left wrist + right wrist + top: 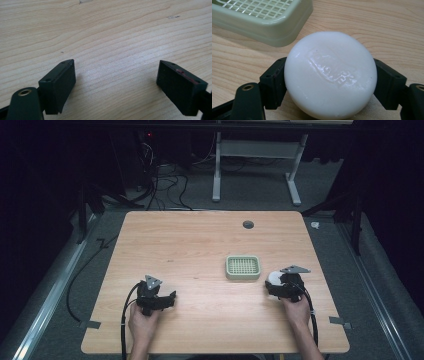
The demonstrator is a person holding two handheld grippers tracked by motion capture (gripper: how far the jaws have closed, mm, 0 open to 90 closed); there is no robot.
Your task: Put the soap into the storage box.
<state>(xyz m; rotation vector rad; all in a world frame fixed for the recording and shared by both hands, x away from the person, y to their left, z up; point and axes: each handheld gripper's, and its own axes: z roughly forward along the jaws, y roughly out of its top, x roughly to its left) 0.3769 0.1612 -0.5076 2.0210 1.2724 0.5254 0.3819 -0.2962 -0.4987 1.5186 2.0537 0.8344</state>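
Observation:
A round white bar of soap (330, 75) with an embossed mark sits between the jaws of my right gripper (329, 83), which is shut on it. From above, the soap (274, 277) shows as a white patch at the right gripper (280, 284), just right of a pale green soap dish (243, 267) with a grid top. The dish's near corner (274, 32) lies just beyond the soap. My left gripper (167, 299) rests low over the table's front left, held by a hand. Its jaws stand wide apart over bare wood, so the left gripper (116, 80) is open with nothing in it.
The wooden table (190, 245) has a dark round cable hole (248, 224) near its far edge. Grey tape tabs (90, 324) mark the front corners. Cables and a table frame (257, 165) lie on the floor beyond the far edge.

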